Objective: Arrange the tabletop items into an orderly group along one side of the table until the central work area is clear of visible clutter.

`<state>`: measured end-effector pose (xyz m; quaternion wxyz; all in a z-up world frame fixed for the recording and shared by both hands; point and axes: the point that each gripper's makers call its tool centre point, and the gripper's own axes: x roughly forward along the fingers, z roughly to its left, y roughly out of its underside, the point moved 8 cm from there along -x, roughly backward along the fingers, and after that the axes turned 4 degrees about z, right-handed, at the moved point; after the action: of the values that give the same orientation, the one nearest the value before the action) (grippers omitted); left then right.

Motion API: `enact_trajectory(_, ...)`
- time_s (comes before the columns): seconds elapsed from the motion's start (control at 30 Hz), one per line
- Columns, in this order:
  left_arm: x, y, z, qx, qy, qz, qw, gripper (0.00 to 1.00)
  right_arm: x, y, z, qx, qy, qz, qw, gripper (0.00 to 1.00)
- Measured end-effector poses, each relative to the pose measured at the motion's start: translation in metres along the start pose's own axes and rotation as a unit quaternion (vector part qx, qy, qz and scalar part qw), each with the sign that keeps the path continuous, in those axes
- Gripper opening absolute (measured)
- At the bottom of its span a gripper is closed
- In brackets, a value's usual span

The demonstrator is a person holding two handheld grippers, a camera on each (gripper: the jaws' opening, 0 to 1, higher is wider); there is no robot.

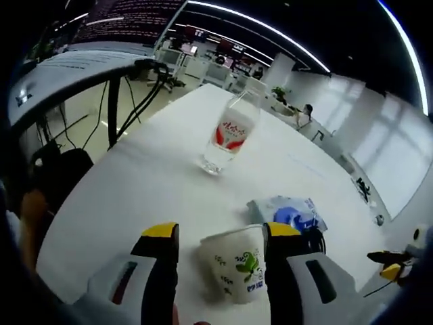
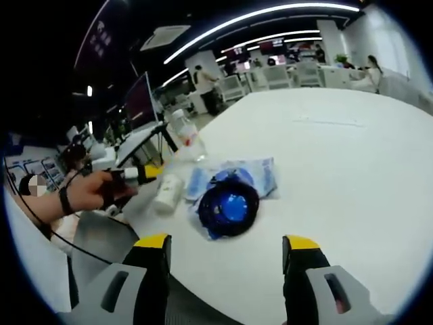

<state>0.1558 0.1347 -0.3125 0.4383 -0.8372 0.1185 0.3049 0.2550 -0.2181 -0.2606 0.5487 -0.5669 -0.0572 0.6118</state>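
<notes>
cup (image 1: 233, 267) upright, between left tongs (image 1: 220, 237)

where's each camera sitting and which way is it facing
Left gripper view: rides the left gripper, facing along the white table to a clear bottle; its jaws flank a paper cup.
Right gripper view: rides the open right gripper, facing a black-and-blue round object on a plastic packet; a hand holds the left gripper there.
Shared: bottle, cup, packet, table.
</notes>
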Motion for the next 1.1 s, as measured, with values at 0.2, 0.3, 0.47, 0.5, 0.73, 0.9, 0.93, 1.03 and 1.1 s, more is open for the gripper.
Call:
enact_trajectory(0.2,-0.002,0.013,-0.006,-0.020,0.011,0.011,0.9997,0.52,-0.001,0.001,0.001,0.000,0.000,0.001,1.0000,0.68)
enact_trajectory(0.3,-0.002,0.022,-0.008,-0.015,0.013,0.018,0.9996,0.52,0.000,0.002,0.002,0.000,-0.001,-0.001,1.0000,0.68)
enact_trajectory(0.47,-0.001,0.031,-0.016,-0.003,0.017,0.036,0.9992,0.53,0.001,0.001,0.002,-0.001,-0.002,0.000,1.0000,0.68)
enact_trajectory(0.5,-0.001,0.033,-0.017,-0.001,0.017,0.040,0.9990,0.53,0.001,0.001,0.002,-0.002,-0.002,0.000,1.0000,0.68)
enact_trajectory(0.73,0.007,0.036,-0.012,0.005,0.017,0.052,0.9985,0.52,0.001,0.002,0.002,-0.003,-0.003,-0.001,1.0000,0.69)
enact_trajectory(0.9,0.009,0.039,-0.018,0.007,0.015,0.062,0.9980,0.51,0.000,0.003,0.001,-0.002,-0.002,-0.001,1.0000,0.69)
enact_trajectory(0.93,0.004,0.039,-0.023,0.008,0.015,0.063,0.9979,0.51,0.000,0.003,0.001,-0.002,-0.002,-0.001,1.0000,0.69)
enact_trajectory(1.03,0.006,0.039,-0.023,0.013,0.013,0.068,0.9975,0.51,-0.001,0.003,0.002,-0.001,0.000,-0.003,1.0000,0.69)
enact_trajectory(1.1,0.004,0.041,-0.028,0.018,0.013,0.074,0.9971,0.50,-0.001,0.003,0.001,-0.001,0.000,-0.003,1.0000,0.69)
